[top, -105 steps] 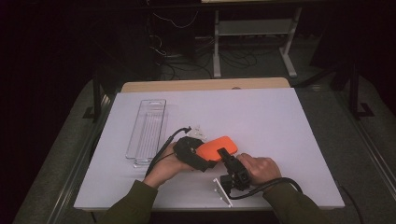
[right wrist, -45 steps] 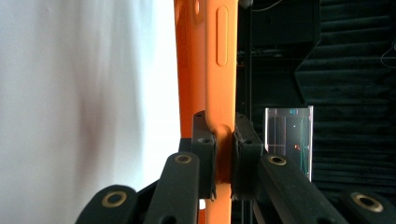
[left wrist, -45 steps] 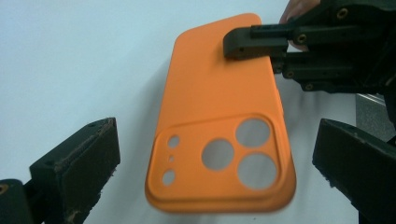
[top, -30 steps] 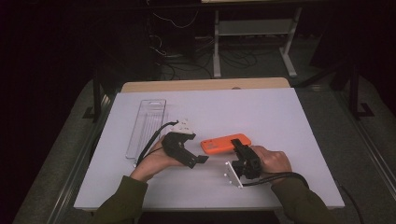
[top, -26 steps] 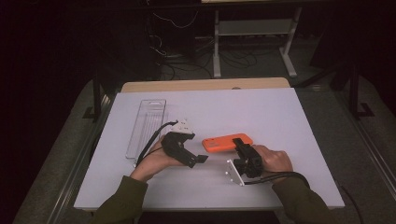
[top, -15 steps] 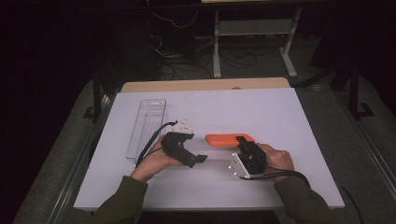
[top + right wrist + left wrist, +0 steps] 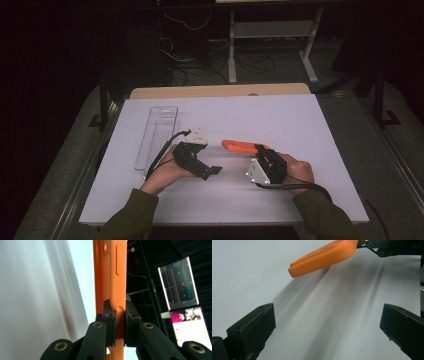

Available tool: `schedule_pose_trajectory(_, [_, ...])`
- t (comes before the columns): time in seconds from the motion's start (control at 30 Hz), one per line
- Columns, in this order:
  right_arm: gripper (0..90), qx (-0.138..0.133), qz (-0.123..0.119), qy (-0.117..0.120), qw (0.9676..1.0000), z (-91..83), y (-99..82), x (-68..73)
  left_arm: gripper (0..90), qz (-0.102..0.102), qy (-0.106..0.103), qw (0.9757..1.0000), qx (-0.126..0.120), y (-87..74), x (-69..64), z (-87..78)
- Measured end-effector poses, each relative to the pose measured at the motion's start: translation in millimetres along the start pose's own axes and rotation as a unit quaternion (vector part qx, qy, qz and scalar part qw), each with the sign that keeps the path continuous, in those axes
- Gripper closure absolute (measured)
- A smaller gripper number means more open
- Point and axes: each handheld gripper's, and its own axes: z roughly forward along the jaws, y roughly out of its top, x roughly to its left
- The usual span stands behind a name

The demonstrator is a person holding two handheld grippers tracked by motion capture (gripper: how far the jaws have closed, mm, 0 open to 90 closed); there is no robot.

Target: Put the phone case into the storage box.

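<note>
Currently, high view: right gripper (image 7: 261, 152) clamped on one end of orange case (image 7: 239, 146), held edge-up just above white table (image 7: 300, 115); left gripper (image 7: 212, 170) just beside, jaws apart. Left gripper view: case (image 7: 324, 256) well ahead of spread jaws, not between them. Right gripper view: case (image 7: 110, 277) edge pinched between both pads. No legible writing anywhere.

Table (image 7: 310, 115) bare beyond orange case (image 7: 239, 146); clear tray (image 7: 156, 135) blocks far left

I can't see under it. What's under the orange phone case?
Under the orange phone case, just its shadow on the bare white table. The right gripper hides its gripped end.
</note>
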Motion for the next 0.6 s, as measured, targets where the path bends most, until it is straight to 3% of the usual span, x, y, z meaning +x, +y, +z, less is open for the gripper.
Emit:
schedule_pose_trajectory(0.07, [80.6, -0.001, 0.016, -0.001, 0.9999, 1.0, -0.7, -0.3, 0.0, 0.000, 0.000, 1.0000, 0.001, 0.0, 0.0, 0.1])
schedule_pose_trajectory(0.3, [80.6, 0.006, 0.036, 0.008, 0.9993, 2.0, -1.3, -3.7, 0.0, 0.015, 0.004, 0.9998, 0.010, 0.1, 1.9, 0.1])
schedule_pose_trajectory(0.4, [80.6, 0.009, 0.043, 0.009, 0.9990, 2.1, -1.7, -4.9, 0.0, 0.001, 0.003, 1.0000, 0.004, -0.4, 0.2, 0.9])
schedule_pose_trajectory(0.6, [80.6, 0.011, 0.071, 0.021, 0.9972, 2.6, -3.1, -9.0, 0.0, 0.008, 0.004, 0.9999, 0.010, -0.4, 1.2, 0.2])
